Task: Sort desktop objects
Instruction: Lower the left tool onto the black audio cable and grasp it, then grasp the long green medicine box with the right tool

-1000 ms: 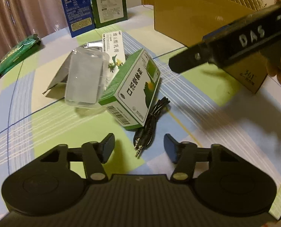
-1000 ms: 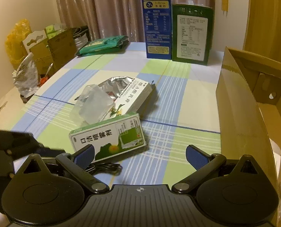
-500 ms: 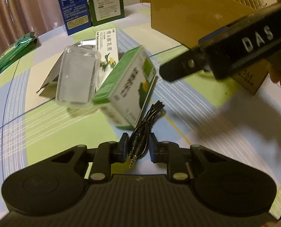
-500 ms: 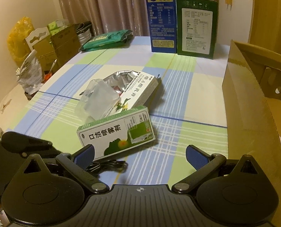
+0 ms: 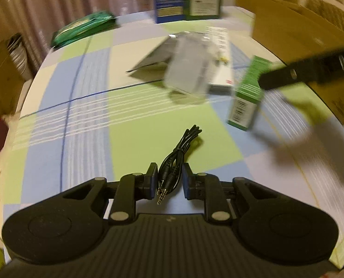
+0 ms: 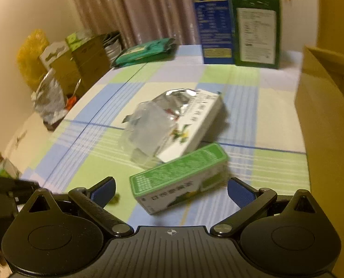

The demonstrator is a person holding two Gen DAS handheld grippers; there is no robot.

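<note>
My left gripper is shut on a coiled black audio cable and holds it above the checked tablecloth, plugs toward the camera. My right gripper is open, its jaws on either side of a green-and-white box that stands on its long edge between them; I cannot tell if they touch it. That box also shows at the right of the left wrist view, with the right gripper's dark finger against it. Behind it lie a clear plastic case and a white box.
An open cardboard box stands at the right. A blue carton and a green carton stand at the far edge, with a green packet to their left. Bags and boxes sit beyond the table's left edge.
My left gripper has lifted the cable and swung left, away from the boxes. My right gripper moved forward around the green box, which has tipped from flat onto its edge.
</note>
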